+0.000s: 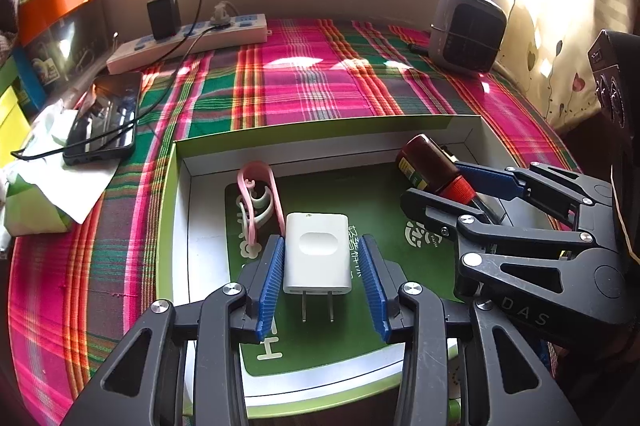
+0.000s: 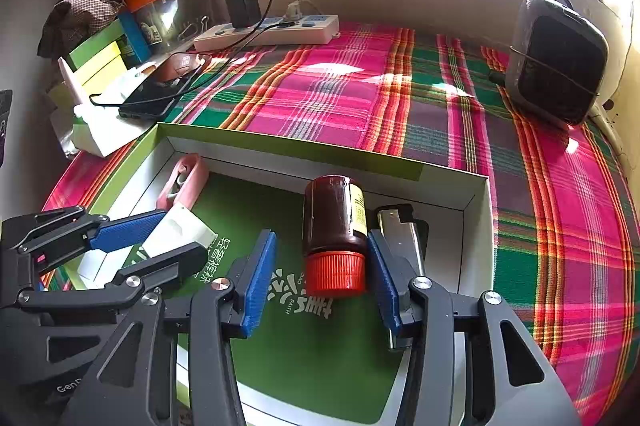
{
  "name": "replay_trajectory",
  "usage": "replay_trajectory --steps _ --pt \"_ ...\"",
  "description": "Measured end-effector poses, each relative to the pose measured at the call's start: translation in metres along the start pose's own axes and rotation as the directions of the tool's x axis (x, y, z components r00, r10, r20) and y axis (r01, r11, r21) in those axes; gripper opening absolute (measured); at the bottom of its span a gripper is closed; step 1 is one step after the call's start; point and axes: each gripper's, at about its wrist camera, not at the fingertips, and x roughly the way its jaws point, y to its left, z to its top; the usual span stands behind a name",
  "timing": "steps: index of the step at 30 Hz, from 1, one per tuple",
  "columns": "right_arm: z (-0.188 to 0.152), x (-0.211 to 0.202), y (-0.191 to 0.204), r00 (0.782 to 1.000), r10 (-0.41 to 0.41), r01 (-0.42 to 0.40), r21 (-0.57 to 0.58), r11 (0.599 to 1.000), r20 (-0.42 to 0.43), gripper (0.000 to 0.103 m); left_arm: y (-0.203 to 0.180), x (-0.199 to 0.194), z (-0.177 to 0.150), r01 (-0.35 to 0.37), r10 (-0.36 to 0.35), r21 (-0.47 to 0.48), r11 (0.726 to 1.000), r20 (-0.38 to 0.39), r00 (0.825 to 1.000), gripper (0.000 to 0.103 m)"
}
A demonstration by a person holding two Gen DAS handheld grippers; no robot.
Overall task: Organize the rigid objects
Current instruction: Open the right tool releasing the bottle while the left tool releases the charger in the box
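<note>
Box tray (image 1: 180, 194): white charger (image 1: 316, 250) between my left gripper (image 1: 320, 282), pads apart, seemingly clear. Brown bottle (image 2: 334, 222) lies inside my right gripper (image 2: 320, 282), likewise released.

White charger (image 1: 316, 254), red-capped brown bottle (image 2: 335, 222), pink-green plaid cloth (image 1: 304, 82).

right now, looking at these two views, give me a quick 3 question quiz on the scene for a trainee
1. True or false: the white charger lies inside the green-rimmed box.
2. What colour is the cap of the brown bottle? A) blue B) red C) white
3. Fill in: between the jaws of the left gripper lies the ____, and neither pad presses on it.

Key
1. True
2. B: the bottle lies on its side between the right gripper jaws, a gap on its left
3. White charger
</note>
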Motion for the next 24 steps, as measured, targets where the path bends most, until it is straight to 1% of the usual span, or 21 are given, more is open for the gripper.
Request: replay_trajectory --steps 12,24 --pt "-0.006 -0.017 0.001 1.000 -0.023 0.023 0.017 1.000 0.017 0.051 -0.002 -0.022 -0.007 -0.002 0.002 -0.005 1.000 0.029 1.000 0.039" --pt "-0.016 -0.047 0.007 0.998 -0.035 0.034 0.026 0.999 0.049 0.051 -0.003 -0.053 -0.018 0.003 -0.002 -0.010 1.000 0.063 0.998 0.039"
